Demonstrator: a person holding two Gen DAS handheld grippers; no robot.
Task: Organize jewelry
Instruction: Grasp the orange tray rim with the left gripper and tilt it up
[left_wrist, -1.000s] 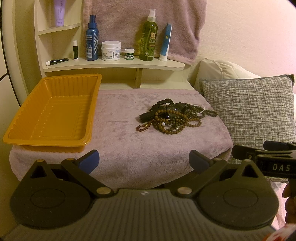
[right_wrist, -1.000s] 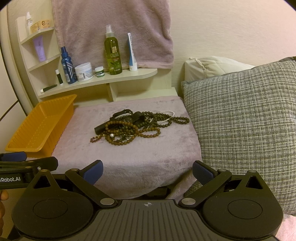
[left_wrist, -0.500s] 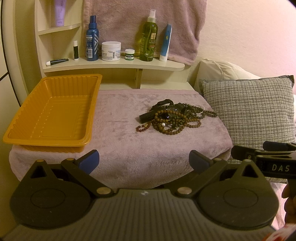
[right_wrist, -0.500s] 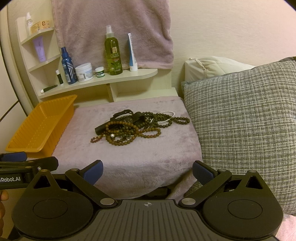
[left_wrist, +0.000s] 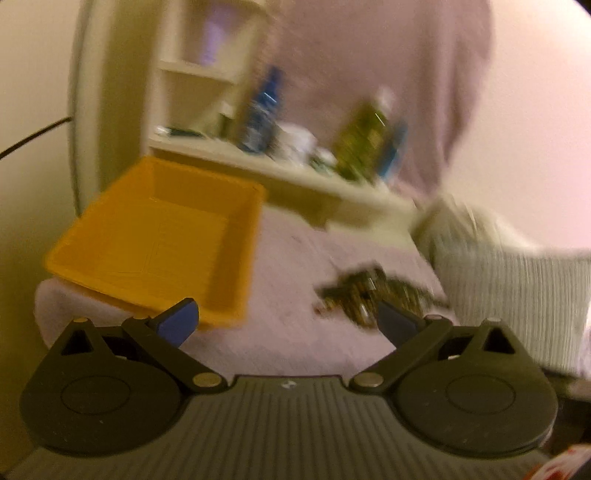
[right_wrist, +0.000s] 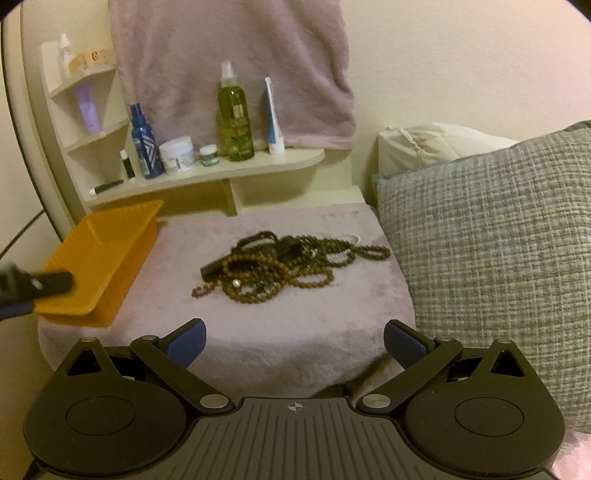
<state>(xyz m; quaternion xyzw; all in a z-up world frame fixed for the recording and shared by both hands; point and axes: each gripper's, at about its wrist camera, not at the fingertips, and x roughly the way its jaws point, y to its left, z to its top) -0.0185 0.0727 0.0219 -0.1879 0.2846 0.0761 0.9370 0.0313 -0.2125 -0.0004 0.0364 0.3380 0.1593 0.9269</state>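
A tangled heap of brown bead necklaces (right_wrist: 284, 264) with a black strap lies mid-way across a mauve plush cloth (right_wrist: 266, 332). In the blurred left wrist view the same bead heap (left_wrist: 369, 295) sits right of centre. An orange plastic tray (right_wrist: 99, 258) stands empty at the cloth's left end; the tray (left_wrist: 155, 243) fills the left of the left wrist view. My right gripper (right_wrist: 293, 345) is open, short of the cloth's near edge. My left gripper (left_wrist: 288, 319) is open, tilted, over the cloth near the tray; its finger tip (right_wrist: 48, 284) shows at the left in the right wrist view.
A grey checked cushion (right_wrist: 491, 258) presses against the cloth's right side, a cream pillow (right_wrist: 436, 147) behind it. A shelf (right_wrist: 207, 177) behind holds a green spray bottle (right_wrist: 234, 118), a blue bottle (right_wrist: 142, 144), jars and tubes. A mauve towel (right_wrist: 229, 66) hangs on the wall.
My left gripper has swung up and forward fast, tilting; its view is now blurred and closer to the tray. The right gripper has edged slightly nearer. The beads have not moved.
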